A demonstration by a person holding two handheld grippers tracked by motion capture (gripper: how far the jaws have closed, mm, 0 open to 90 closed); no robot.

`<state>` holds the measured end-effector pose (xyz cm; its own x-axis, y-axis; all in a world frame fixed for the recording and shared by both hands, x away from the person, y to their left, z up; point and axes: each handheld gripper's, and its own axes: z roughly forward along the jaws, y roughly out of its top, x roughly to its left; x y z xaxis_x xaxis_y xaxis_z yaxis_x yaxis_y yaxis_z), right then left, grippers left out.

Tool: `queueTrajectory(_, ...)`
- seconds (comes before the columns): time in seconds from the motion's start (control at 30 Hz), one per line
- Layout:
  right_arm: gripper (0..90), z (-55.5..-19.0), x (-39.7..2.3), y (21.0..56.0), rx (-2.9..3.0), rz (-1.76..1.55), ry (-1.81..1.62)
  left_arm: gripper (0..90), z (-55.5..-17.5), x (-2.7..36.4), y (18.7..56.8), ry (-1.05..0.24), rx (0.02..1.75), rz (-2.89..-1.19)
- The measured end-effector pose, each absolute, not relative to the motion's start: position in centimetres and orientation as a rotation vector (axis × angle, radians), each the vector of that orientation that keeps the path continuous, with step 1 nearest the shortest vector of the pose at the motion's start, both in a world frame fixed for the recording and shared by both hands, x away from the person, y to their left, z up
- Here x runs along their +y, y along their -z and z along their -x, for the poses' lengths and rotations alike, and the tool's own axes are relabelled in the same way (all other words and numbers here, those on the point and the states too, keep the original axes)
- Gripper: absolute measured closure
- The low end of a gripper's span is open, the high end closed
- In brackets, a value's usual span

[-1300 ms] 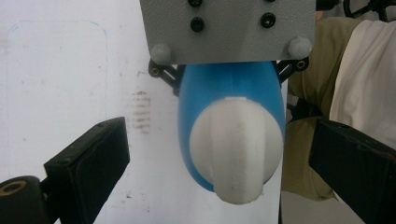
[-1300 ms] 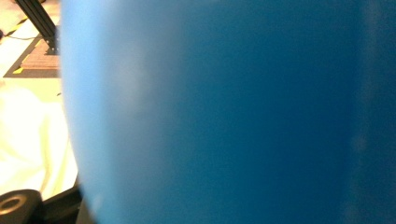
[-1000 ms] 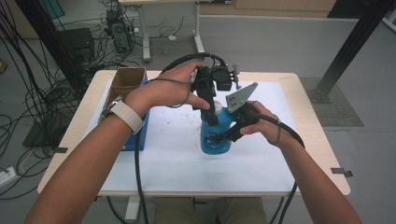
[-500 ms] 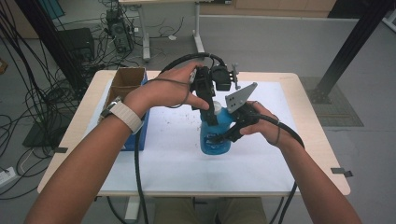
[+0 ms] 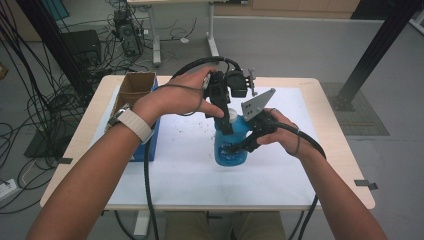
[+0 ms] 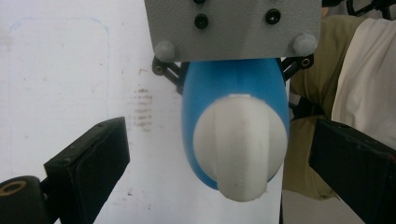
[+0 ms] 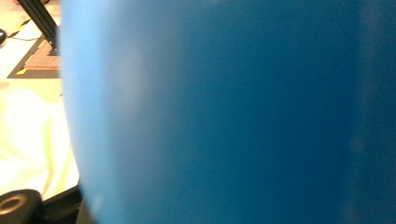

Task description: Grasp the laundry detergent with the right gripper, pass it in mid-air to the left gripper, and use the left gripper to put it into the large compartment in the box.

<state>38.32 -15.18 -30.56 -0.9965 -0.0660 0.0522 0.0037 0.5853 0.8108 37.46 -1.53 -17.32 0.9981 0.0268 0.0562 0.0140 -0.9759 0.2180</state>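
No legible txt, labels or nos. on anything.

White sheet (image 5: 165, 165) covers most of the wooden table (image 5: 345, 165), scattered dark specks on it near the middle. Open cardboard box (image 5: 134, 87) at the table's far left corner, a blue block (image 5: 150, 145) just beside it on the near side, possibly a container, partly hidden. Floor behind: cable tangle (image 5: 35, 100), black equipment case (image 5: 85, 47), second desk's legs (image 5: 212, 35). Black frame post (image 5: 375, 55) far right.
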Motion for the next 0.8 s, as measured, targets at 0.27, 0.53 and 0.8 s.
queueTrajectory(0.27,43.5,-38.33,-15.20,30.61,-2.721,-0.051,1.395,5.6,-37.51,-1.51,17.32,-0.087,0.029,-2.922)
queueTrajectory(0.53,43.5,-38.32,-15.17,30.64,-2.723,-0.058,1.393,5.6,-37.46,-1.47,17.38,-0.086,0.036,-2.919)
queueTrajectory(0.8,43.5,-38.33,-15.17,30.66,-2.721,-0.056,1.387,5.6,-37.46,-1.43,17.37,-0.088,0.038,-2.919)
